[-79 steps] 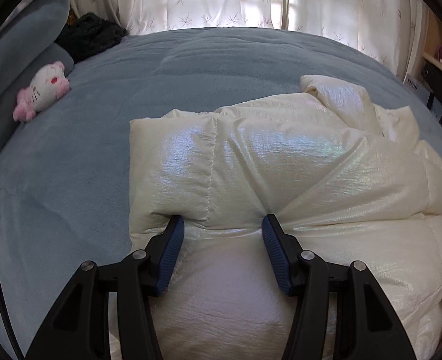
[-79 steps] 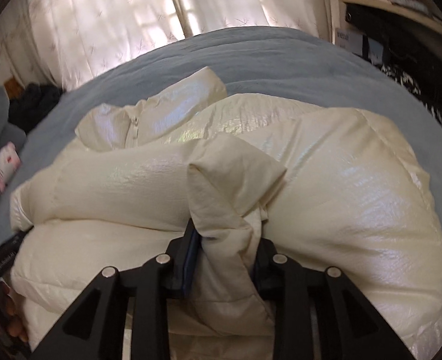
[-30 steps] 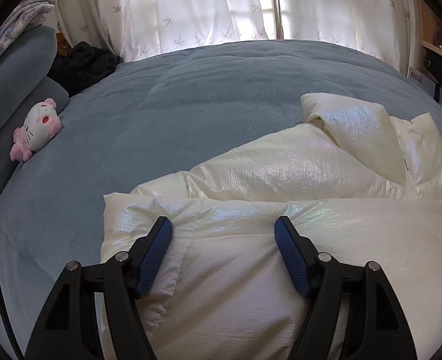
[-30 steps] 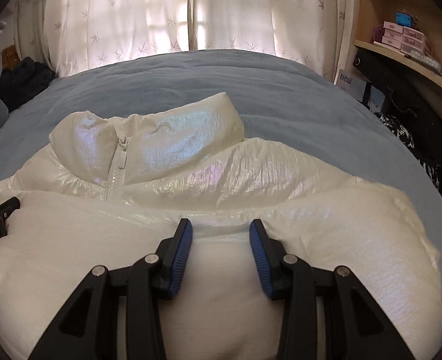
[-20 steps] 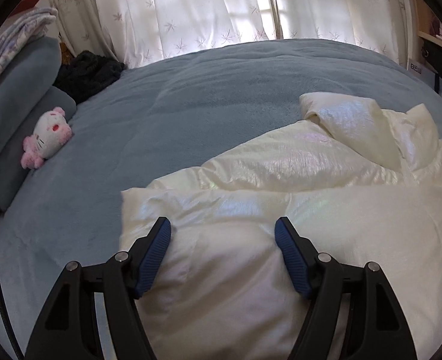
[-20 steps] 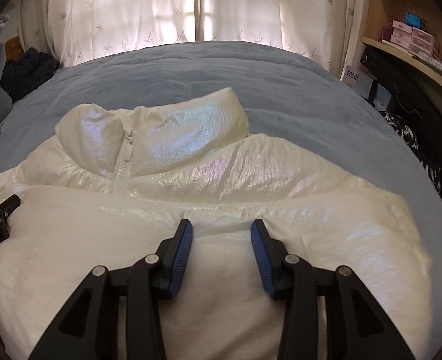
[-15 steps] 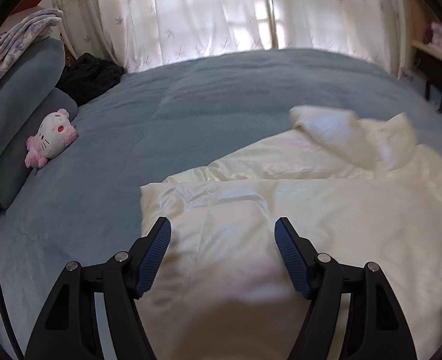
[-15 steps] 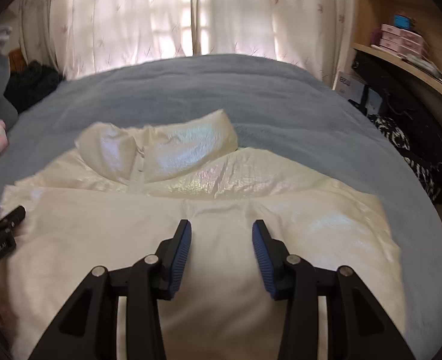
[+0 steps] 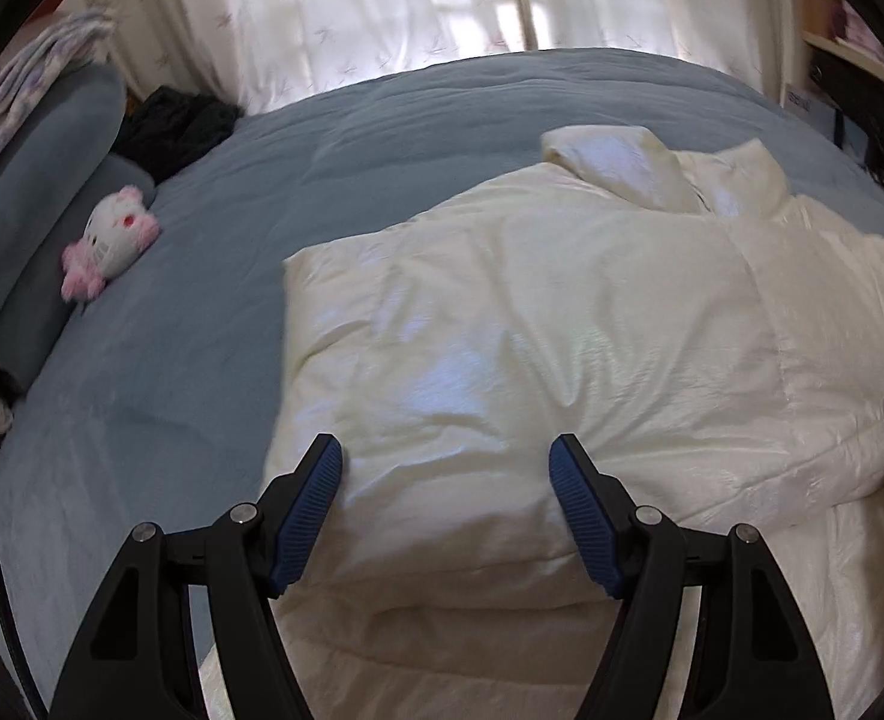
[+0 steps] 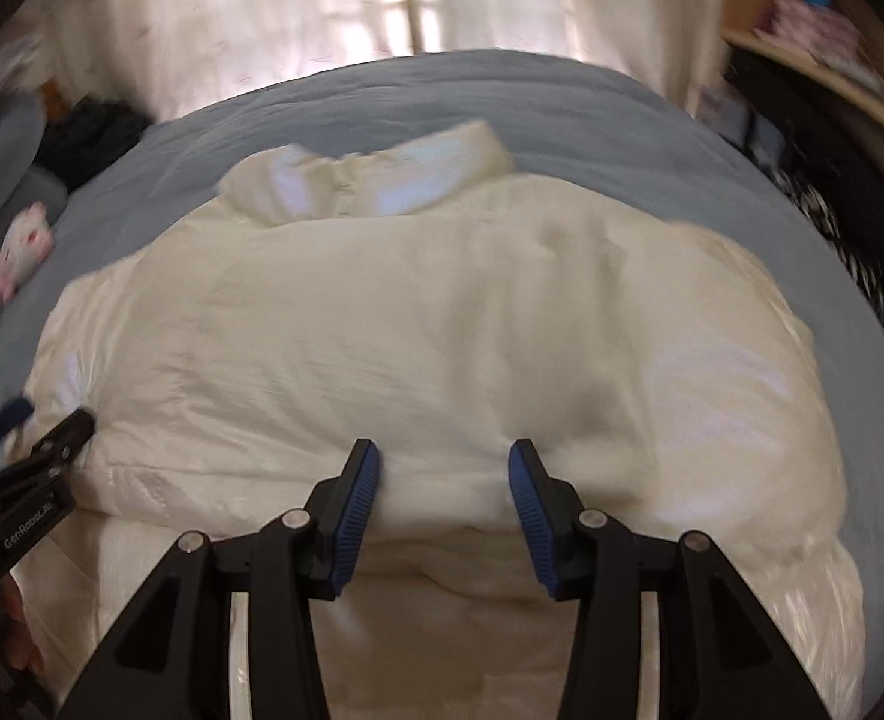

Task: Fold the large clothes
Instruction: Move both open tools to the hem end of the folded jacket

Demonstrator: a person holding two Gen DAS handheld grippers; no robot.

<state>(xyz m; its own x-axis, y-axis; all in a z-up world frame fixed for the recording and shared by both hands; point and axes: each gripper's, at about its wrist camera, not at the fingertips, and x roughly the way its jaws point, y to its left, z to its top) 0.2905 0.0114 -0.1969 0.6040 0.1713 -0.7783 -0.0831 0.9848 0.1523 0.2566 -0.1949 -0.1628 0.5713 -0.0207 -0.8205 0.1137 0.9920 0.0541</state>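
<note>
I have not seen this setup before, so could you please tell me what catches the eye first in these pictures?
A big, shiny cream puffer jacket fills the middle, lying folded on a blue-grey bed with its collar at the far end. Both the left gripper and the right gripper hover at its near edge with jaws open. A small pink-and-white plush toy lies by the pillows on the left.

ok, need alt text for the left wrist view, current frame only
The open left gripper hovers over a cream puffer jacket folded on a blue-grey bed, its blue-padded fingers apart and gripping nothing. A pink-and-white plush toy lies at the left by a grey pillow, with sunlit curtains behind.
</note>
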